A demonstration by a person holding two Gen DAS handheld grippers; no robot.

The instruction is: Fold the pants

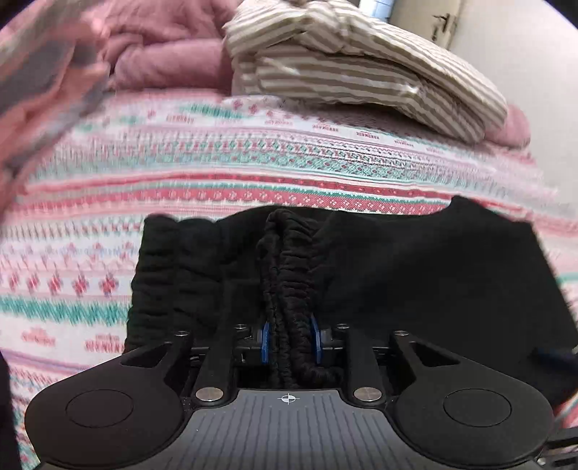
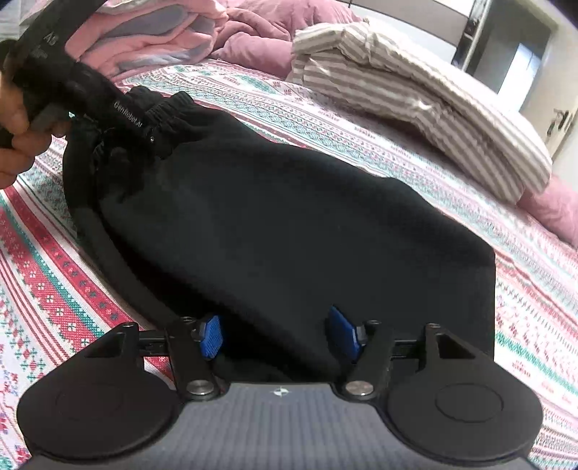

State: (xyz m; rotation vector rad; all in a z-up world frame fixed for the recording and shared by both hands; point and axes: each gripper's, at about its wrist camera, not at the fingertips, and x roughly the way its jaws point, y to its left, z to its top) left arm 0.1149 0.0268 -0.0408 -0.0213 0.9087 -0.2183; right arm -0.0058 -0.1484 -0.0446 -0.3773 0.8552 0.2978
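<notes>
**A:** What's closest to you right now?

**B:** My left tool. Its blue pads sit close together with the gathered elastic waistband of the black pants bunched between them, so I judge it is pinching the waistband. In the right wrist view my left hand is up at the waistband end, wrapped round that tool's handle.

**A:** And the right one?

**B:** My right tool stands wide apart at the near end of the pants. The black cloth lies between its pads, but they are not pressing on it, so it grips nothing.

**A:** Where do the pants lie?

**B:** On the bed, on the patterned bedsheet with red, teal and pink bands. They look already doubled lengthwise into one long dark panel running from my right tool away to the waistband.

**A:** So which step is this?

**B:** I'd say a fold is being set up or finished. Next, I think, the right tool must close on the near edge so both ends can be brought together squarely, without dragging the layers apart.

**A:** Any containers?

**B:** None that I see. Further back lie a striped pillow and a rumpled pink blanket.
</notes>
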